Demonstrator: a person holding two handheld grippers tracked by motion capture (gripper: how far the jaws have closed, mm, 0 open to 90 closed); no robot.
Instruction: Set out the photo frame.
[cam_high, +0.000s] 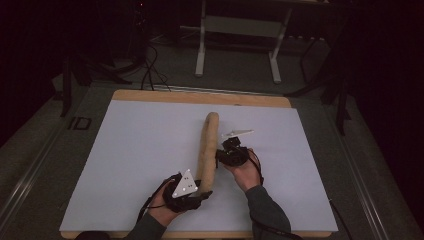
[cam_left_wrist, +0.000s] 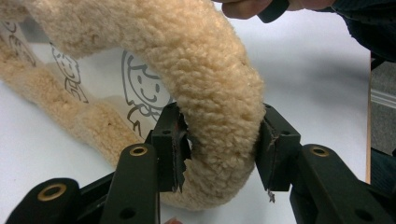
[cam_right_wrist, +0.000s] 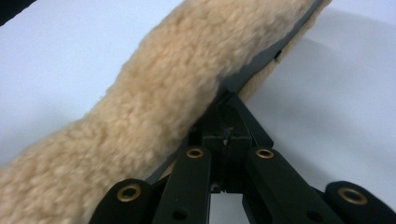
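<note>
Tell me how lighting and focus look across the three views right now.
High view: dim, dark surroundings, white table sheet evenly lit. Left gripper view: bright, the curved cream fleece band sharp, its soft shadow on the sheet. Right gripper view: the fleece blurs at lower left, close to the lens.

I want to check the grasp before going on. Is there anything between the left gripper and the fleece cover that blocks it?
Nothing visible blocks it. The fleece cover already sits between the two jaws of the left gripper, whose pads touch its sides. The right gripper is shut on the cover's edge farther along, on the white table.
</note>
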